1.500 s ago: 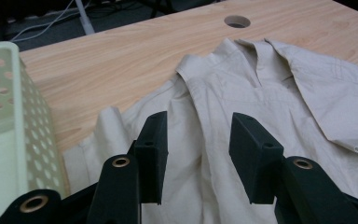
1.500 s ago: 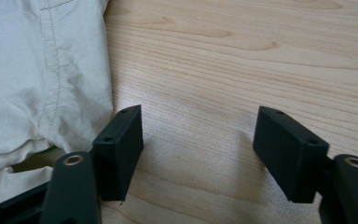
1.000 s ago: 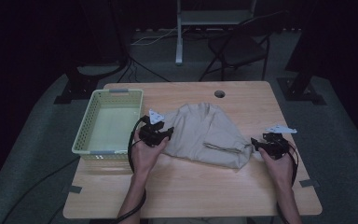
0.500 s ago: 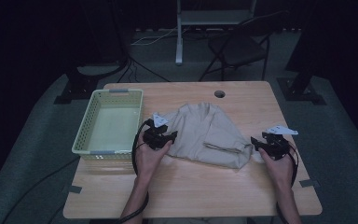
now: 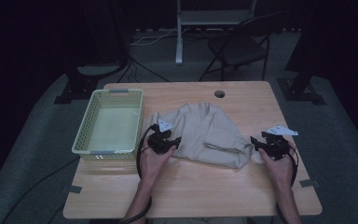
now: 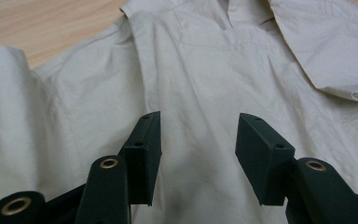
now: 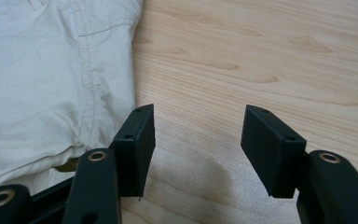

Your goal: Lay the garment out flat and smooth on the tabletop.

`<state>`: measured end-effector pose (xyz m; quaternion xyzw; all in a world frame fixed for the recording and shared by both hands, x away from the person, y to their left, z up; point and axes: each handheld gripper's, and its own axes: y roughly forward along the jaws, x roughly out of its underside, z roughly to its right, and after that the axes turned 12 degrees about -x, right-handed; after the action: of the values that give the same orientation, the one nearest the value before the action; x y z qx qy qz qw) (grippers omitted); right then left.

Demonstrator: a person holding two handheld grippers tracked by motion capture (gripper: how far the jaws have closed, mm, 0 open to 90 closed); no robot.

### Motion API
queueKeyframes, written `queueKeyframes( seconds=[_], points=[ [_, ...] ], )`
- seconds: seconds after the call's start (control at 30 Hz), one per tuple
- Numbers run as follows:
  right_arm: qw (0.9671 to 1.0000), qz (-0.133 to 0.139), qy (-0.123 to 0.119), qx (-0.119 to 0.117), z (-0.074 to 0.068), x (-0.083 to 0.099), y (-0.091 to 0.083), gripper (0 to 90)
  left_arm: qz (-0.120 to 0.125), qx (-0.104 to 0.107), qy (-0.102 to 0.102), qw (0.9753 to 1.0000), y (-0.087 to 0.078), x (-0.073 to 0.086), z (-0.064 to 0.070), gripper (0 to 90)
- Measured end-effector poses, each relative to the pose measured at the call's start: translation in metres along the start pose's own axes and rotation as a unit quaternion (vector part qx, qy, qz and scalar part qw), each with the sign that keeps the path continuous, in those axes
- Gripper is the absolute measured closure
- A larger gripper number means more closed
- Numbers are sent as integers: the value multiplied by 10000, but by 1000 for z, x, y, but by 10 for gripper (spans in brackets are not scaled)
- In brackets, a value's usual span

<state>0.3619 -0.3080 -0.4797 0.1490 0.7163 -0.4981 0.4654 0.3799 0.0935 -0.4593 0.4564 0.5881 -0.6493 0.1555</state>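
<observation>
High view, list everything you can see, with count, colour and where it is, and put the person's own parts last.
Shirt: one, beige, crumpled at the table's middle.
Basket: one, pale green, perforated walls, on the table's left part.
Table: one, light wood, with a round hole near its far edge.
Folding chair: one, dark, on the floor beyond the table.
Left gripper: one, black, jaws open over the shirt's left side.
Right gripper: one, black, jaws open over bare wood beside the shirt's right edge.
Hands: two, left, right, each holding a gripper.
</observation>
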Motion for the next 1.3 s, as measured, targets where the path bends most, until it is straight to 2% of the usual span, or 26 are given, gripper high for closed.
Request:
queueKeyframes(
  seconds=[0.37,0.6,0.8,1.3],
  points=[
    [9998,132,-159,-49,-5,-2,-3,462,-91,71,64,9999,8,5,7,507],
    [9989,326,-302,-142,-10,-4,-6,482,-159,101,43,9998,11,7,7,507],
    [9983,444,-299,-247,-10,-6,-9,484,-184,112,55,9998,12,7,8,506],
    [9971,417,-525,-370,-18,-12,-14,494,-252,179,62,9995,20,9,13,495]
  ],
)
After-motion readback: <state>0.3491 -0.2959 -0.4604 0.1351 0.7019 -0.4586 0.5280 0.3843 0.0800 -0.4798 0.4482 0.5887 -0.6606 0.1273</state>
